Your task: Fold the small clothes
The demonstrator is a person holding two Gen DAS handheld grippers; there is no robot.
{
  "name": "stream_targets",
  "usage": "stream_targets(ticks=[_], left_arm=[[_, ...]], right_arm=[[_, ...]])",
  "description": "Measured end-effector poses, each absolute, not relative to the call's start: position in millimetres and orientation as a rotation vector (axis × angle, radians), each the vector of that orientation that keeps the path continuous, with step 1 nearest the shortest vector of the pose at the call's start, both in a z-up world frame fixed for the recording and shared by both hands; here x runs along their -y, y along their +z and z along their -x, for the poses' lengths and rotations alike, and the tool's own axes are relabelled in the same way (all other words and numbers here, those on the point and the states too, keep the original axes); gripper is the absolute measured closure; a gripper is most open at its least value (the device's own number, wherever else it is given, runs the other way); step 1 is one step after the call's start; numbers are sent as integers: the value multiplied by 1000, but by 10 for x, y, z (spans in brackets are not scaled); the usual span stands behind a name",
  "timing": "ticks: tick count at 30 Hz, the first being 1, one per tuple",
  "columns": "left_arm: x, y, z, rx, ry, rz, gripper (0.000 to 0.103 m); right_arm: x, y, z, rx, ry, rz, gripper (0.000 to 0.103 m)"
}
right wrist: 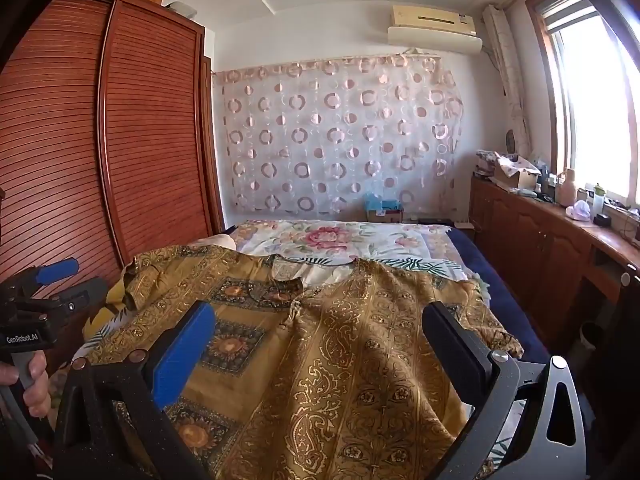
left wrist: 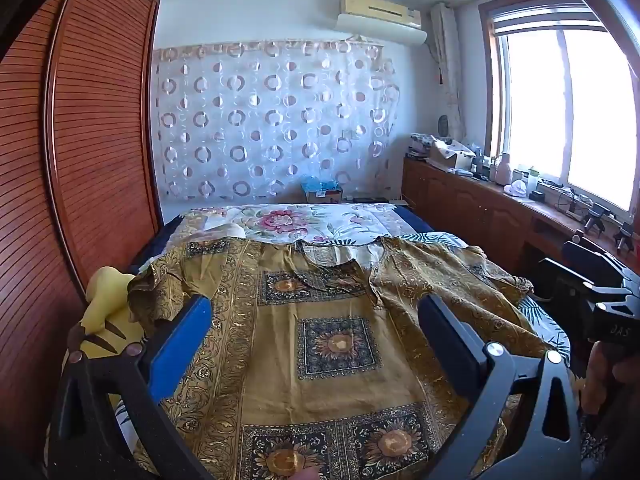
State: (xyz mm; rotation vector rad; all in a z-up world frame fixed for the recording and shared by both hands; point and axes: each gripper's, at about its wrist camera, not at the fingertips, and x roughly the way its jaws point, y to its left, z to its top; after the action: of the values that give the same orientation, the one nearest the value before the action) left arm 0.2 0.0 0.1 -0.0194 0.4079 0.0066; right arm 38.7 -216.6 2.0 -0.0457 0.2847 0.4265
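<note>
A big bed [left wrist: 552, 332] with a flowery cover fills the middle of the room, and a brown slatted wardrobe [left wrist: 100, 128] stands at 9 o'clock. A gold patterned shirt [left wrist: 340, 312] lies spread flat on the bed, its neck at 12 o'clock. The left gripper [left wrist: 314, 316] and the right gripper [right wrist: 320, 324] hang above the shirt, jaws wide apart, holding nothing.
</note>
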Motion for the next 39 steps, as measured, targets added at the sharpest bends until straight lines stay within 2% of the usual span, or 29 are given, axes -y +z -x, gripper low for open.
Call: stream_targets(ticks=[39], left_arm=[[-7, 86, 63, -376, 26, 21, 0]], right_arm=[[2208, 11, -397, -278, 443, 30, 0]])
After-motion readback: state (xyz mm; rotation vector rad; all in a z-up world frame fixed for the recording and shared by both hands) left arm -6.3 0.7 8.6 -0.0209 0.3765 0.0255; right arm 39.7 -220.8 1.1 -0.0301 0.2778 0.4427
